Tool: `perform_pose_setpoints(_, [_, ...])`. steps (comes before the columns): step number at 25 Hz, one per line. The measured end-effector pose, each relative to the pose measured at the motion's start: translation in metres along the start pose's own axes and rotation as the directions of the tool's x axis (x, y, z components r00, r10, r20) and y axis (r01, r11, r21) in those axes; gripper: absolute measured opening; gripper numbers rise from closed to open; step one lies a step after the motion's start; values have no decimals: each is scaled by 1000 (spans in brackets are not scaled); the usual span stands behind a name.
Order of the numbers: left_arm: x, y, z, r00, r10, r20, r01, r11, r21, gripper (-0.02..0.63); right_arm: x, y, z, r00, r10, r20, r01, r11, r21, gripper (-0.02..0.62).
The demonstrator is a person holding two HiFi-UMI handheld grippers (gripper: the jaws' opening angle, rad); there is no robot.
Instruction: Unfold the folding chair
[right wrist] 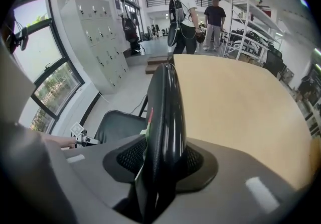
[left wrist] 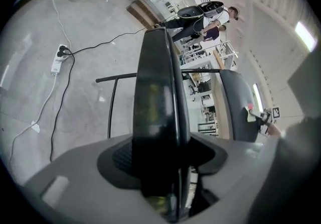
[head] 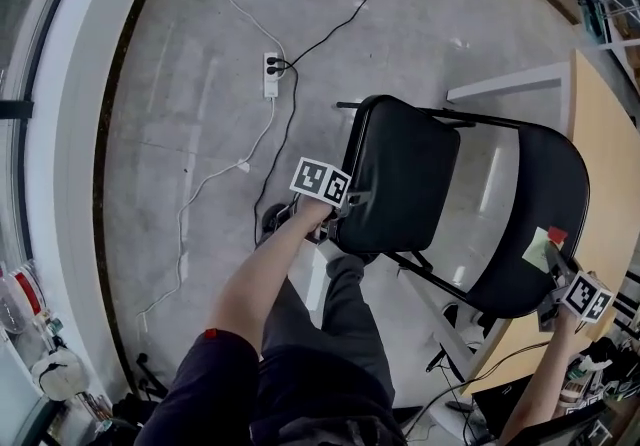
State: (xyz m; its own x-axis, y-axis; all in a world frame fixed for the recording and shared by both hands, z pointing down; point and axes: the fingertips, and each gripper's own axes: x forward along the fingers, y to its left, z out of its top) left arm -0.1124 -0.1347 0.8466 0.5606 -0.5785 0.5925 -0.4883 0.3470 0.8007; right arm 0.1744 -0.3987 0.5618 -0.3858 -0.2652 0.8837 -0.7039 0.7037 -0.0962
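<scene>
Over at the left, the power strip [head: 271,74] and its cables lie on the floor, well apart from the action. Now to your left gripper [head: 345,202]: its jaws are pinching the near edge of the seat [head: 400,174], pads pressed on either face of the black panel, and your gripper view shows that panel running straight out between them. The seat is swung well away from the backrest [head: 525,224], so the big part of the opening looks done. The chair frame [head: 440,279] is spread beneath, with one crossbar showing past the far edge of the seat.

Moving right, the backrest stands just beside the long edge of the table [head: 605,154]. Your right gripper [head: 553,264] is clamped on the backrest's top edge, right where a small green and red tag [head: 540,249] hangs, with the tag caught against one pad.

So you've got both ends in hand and the chair wide open on the floor. What looks to be left: press the seat down until it sits flat and the frame locks out. Whether all the feet are planted, I can't tell from here. Then let go with both.
</scene>
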Motion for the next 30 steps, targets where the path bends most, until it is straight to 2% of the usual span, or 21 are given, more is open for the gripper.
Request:
perform_pose_setpoints(11, [-9,44,-12,1000,-10,-2,10,1000,-20,285,21,7,-18,996,76,-47,-73,995,63,149])
perform_pose_setpoints(15, [-6,48,-12,1000,-13,-11,13,1000,-12,308,16,-10,-24,994,52,-94,-43,994,99,149])
perform_pose_setpoints(23, [-8,78,-13,1000,-25,-15,25,1000,-16,338,28,-7,-34,993,26,-112,-12,992,126,147])
perform_pose_setpoints(26, [-8,87,-11,1000,-13,-15,13,1000,-13,350,36,8,-34,991,107,-86,-90,979,181,146])
perform_pose_setpoints(27, [-8,90,-10,1000,-10,-15,9,1000,-11,351,37,8,-35,991,105,-89,-87,979,185,146])
perform_pose_setpoints(30, [-4,93,-13,1000,-10,-17,10,1000,-17,359,27,-12,-38,991,-6,-135,24,991,133,147])
